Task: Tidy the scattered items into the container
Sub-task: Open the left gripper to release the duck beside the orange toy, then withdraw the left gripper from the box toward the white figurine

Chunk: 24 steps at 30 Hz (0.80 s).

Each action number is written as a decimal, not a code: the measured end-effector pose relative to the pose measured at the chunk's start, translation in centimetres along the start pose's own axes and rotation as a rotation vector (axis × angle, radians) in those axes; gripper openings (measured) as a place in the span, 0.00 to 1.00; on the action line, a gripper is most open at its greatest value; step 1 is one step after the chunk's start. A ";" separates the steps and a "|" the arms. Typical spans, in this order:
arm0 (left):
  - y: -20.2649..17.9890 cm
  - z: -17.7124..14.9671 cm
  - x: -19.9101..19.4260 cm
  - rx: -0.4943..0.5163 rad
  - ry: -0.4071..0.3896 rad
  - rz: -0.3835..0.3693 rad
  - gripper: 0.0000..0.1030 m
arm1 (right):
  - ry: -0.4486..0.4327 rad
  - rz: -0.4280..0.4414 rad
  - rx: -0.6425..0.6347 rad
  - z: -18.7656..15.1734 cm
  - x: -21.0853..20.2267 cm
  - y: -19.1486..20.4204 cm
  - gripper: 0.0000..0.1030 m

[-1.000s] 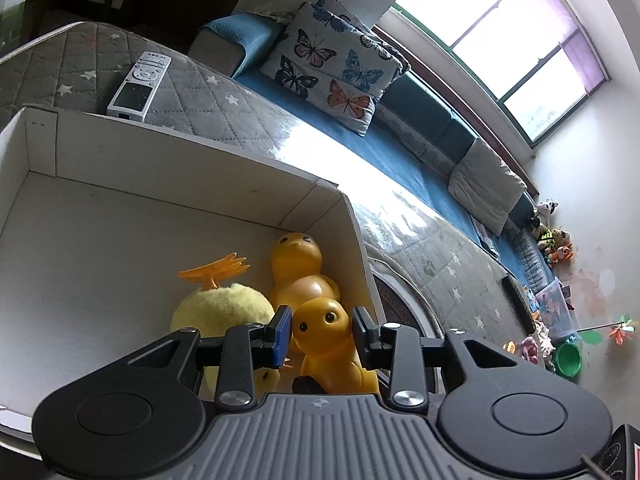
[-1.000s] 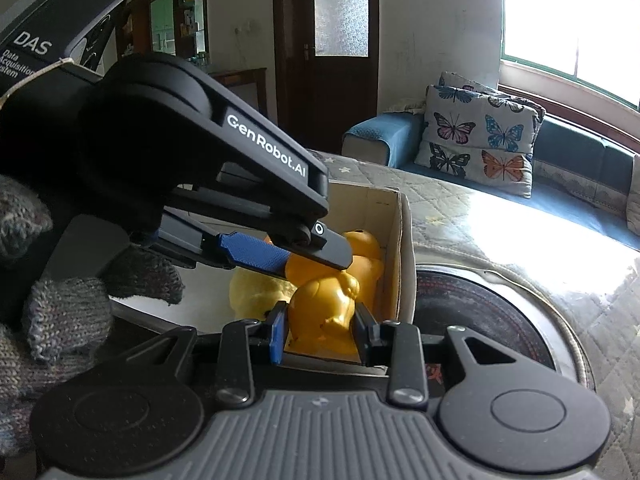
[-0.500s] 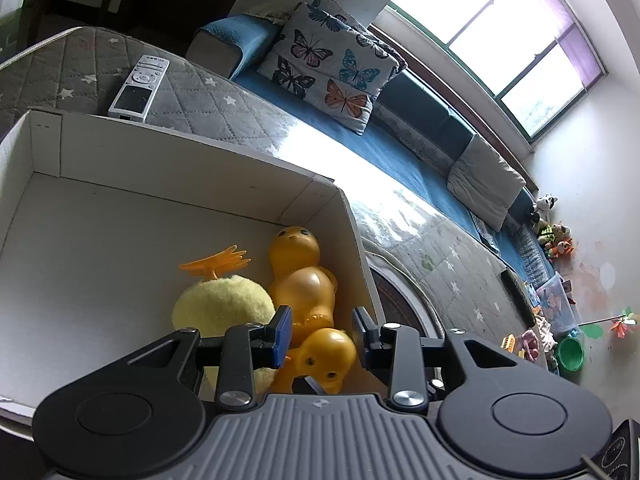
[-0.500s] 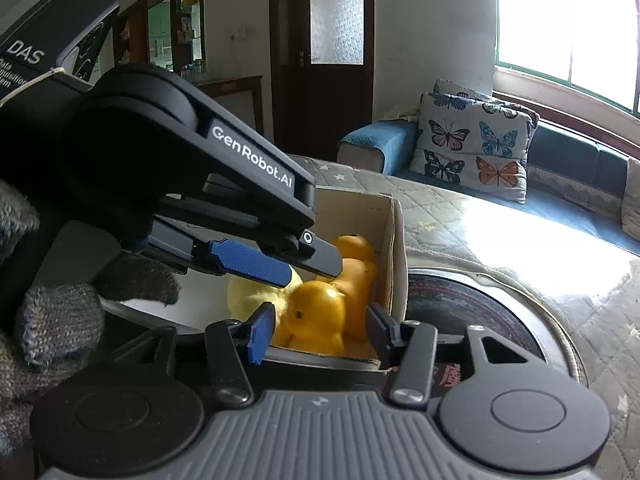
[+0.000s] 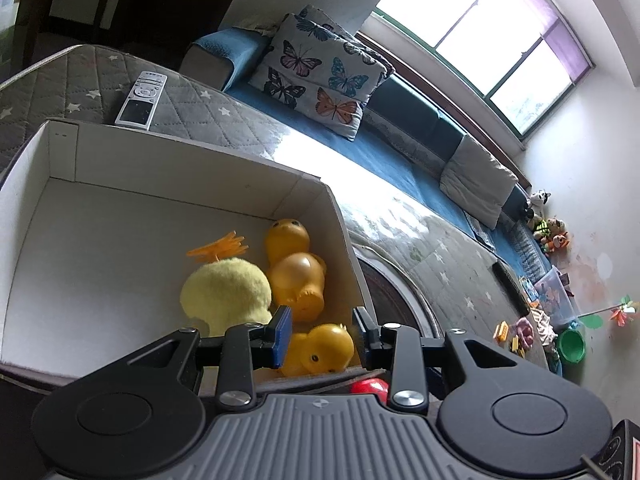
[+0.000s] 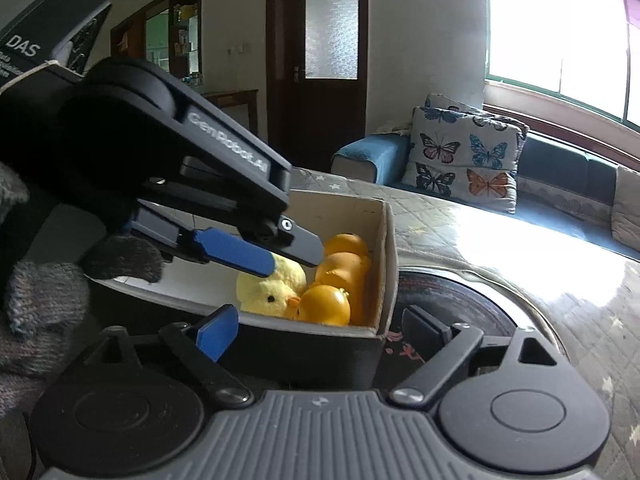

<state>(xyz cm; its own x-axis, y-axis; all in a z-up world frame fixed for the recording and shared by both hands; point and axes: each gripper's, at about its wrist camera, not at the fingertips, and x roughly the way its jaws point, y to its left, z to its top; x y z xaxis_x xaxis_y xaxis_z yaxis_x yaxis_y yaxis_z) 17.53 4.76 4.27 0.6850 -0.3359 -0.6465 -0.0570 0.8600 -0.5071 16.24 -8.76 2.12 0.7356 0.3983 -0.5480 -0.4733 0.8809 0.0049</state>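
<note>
While a second ago the right hand-held gripper (image 6: 320,326) was clenched on an orange rubber duck (image 6: 325,303) above the cardboard box (image 6: 382,264), it has now let that duck go: the jaws are opening, they stand wide, and nothing is between them. The duck lies on its side in the box's near right corner, touching the yellow plush chick (image 6: 272,286) and a second orange duck (image 6: 344,268) that sits against the right wall. In the left wrist view the dropped duck (image 5: 318,348) has sunk from between the pads to the box floor below them. The left hand-held gripper (image 5: 322,334) is partly parted and grasps nothing; its pads hang just above the duck without pressing on it, and a gloved hand (image 6: 44,304) carries it over the near edge of the box.

The box stands on a quilted, star-printed bed (image 5: 224,132). Its left half is bare white floor, so open room lies there. A remote control (image 5: 141,99) lies on the bed just beyond the box's far edge. Beside the right wall a dark round disc (image 6: 460,312) sits set into the quilt, touching or almost touching the box. A small red object (image 5: 370,387) shows under the left jaws, outside the near wall.
</note>
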 end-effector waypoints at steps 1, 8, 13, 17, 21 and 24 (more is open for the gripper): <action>-0.1 -0.2 -0.2 0.005 0.000 -0.002 0.35 | 0.000 -0.005 0.003 -0.1 -0.2 -0.1 0.94; -1.1 -1.7 -1.3 0.043 -0.007 -0.010 0.35 | -0.023 -0.041 0.003 -1.0 -1.9 0.2 1.00; -1.4 -2.9 -1.8 0.061 0.000 -0.015 0.35 | -0.023 -0.062 0.001 -2.1 -2.7 0.7 1.00; -1.6 -3.8 -2.1 0.072 0.006 -0.013 0.35 | -0.011 -0.052 0.025 -2.9 -3.2 0.6 1.00; -1.5 -4.8 -2.6 0.087 0.009 -0.017 0.35 | -0.005 -0.054 0.047 -4.0 -3.8 0.4 1.00; -1.3 -5.5 -2.6 0.085 0.015 -0.017 0.35 | 0.018 -0.050 0.061 -4.9 -4.1 0.1 1.00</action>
<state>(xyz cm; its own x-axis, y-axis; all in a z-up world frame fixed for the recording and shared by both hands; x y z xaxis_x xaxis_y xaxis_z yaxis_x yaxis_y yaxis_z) 11.84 2.40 3.52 0.6746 -0.3553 -0.6470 0.0162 0.8835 -0.4682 10.79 -11.53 0.28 0.7482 0.3492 -0.5641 -0.4056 0.9136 0.0275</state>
